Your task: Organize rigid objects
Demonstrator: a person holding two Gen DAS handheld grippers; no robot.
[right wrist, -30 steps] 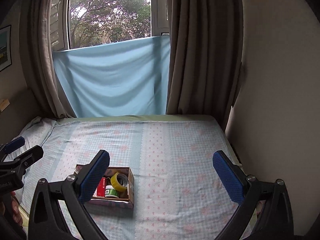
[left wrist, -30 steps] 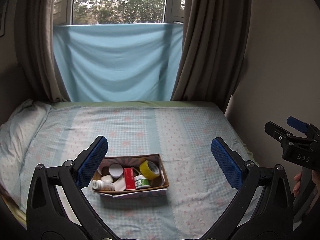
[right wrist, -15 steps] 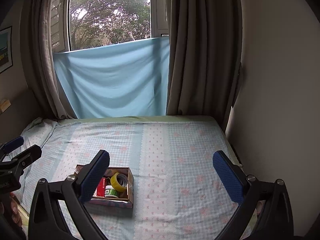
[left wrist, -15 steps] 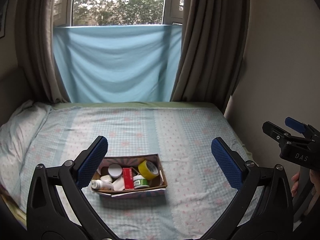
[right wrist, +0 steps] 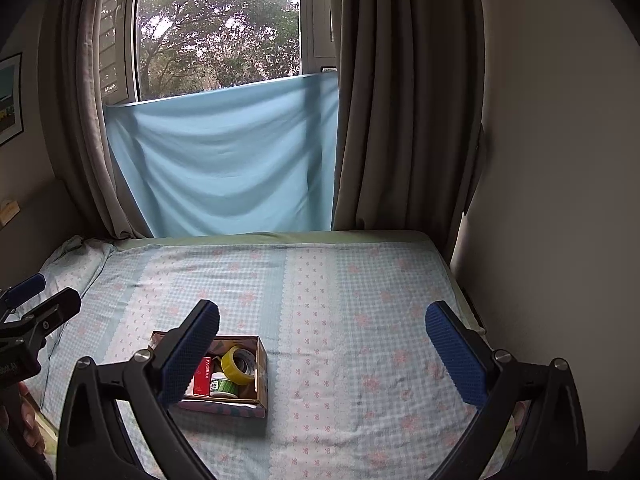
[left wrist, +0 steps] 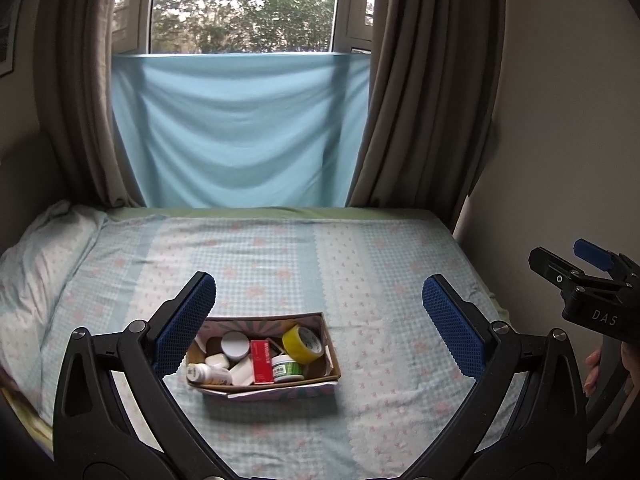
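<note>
A small cardboard box sits on the bed and also shows in the right wrist view. It holds a yellow tape roll, a red packet, a green-labelled white jar, a round white lid and white bottles. My left gripper is open and empty, held above and short of the box. My right gripper is open and empty, to the right of the box.
The bed has a checked blue and pink sheet, with a pillow at the left. A wall runs along the right edge. Brown curtains and a blue cloth hang behind.
Both grippers stay open and nearly still. The views drift only slightly; the box has not moved.
</note>
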